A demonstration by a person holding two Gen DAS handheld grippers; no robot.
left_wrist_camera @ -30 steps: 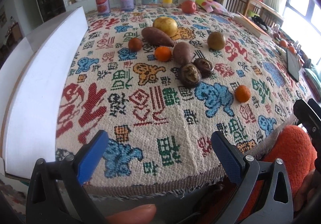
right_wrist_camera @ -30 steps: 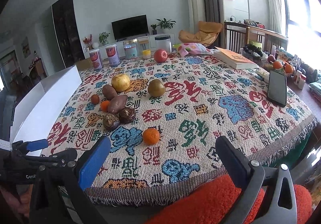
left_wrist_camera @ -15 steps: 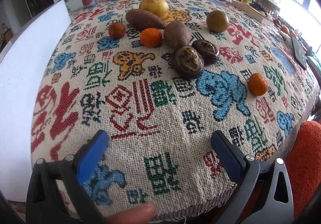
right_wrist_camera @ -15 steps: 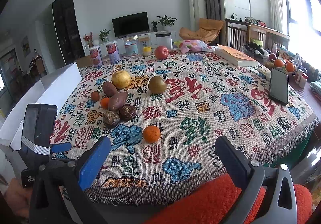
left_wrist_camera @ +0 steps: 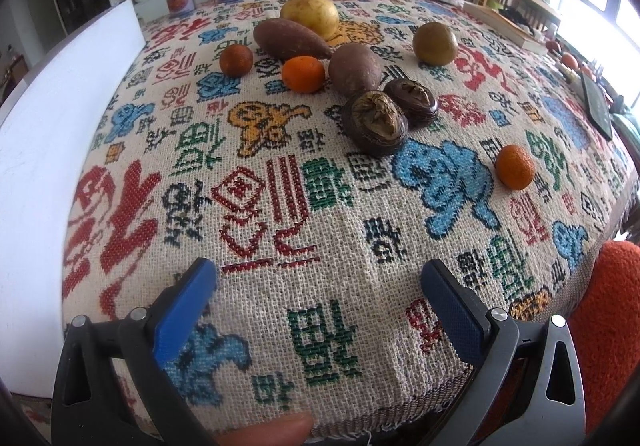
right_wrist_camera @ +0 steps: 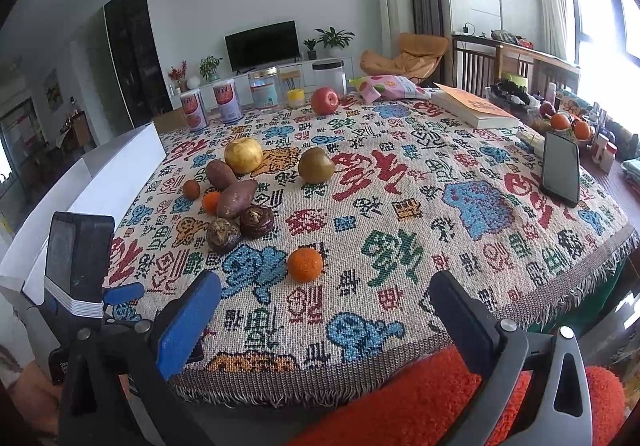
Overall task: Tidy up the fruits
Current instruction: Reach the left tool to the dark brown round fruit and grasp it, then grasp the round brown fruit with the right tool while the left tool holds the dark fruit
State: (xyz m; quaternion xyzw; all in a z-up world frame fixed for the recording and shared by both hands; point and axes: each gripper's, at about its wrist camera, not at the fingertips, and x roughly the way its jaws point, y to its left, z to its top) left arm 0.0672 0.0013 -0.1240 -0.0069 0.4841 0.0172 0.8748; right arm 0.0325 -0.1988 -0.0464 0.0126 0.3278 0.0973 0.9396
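Note:
A cluster of produce lies on the patterned tablecloth point(left_wrist_camera: 320, 238): a yellow pear point(left_wrist_camera: 310, 15), two sweet potatoes point(left_wrist_camera: 290, 39), a small orange point(left_wrist_camera: 303, 73), a small dark reddish fruit point(left_wrist_camera: 236, 60), two wrinkled dark fruits point(left_wrist_camera: 375, 123) and a green-brown pear point(left_wrist_camera: 435, 43). A lone orange point(left_wrist_camera: 514, 167) lies to the right; it also shows in the right wrist view point(right_wrist_camera: 305, 264). A red apple point(right_wrist_camera: 324, 100) sits far back. My left gripper point(left_wrist_camera: 316, 290) is open and empty over the near cloth. My right gripper point(right_wrist_camera: 326, 304) is open and empty at the table's front edge.
A white box point(left_wrist_camera: 48, 134) runs along the table's left side. Tins and jars point(right_wrist_camera: 228, 98) stand at the far edge. A book point(right_wrist_camera: 476, 108) and a phone point(right_wrist_camera: 560, 168) lie at the right. An orange fuzzy cushion point(right_wrist_camera: 420, 402) is below the front edge.
My left gripper has moved forward over the table toward the fruit cluster. The right gripper has stayed nearly still. Both remain open.

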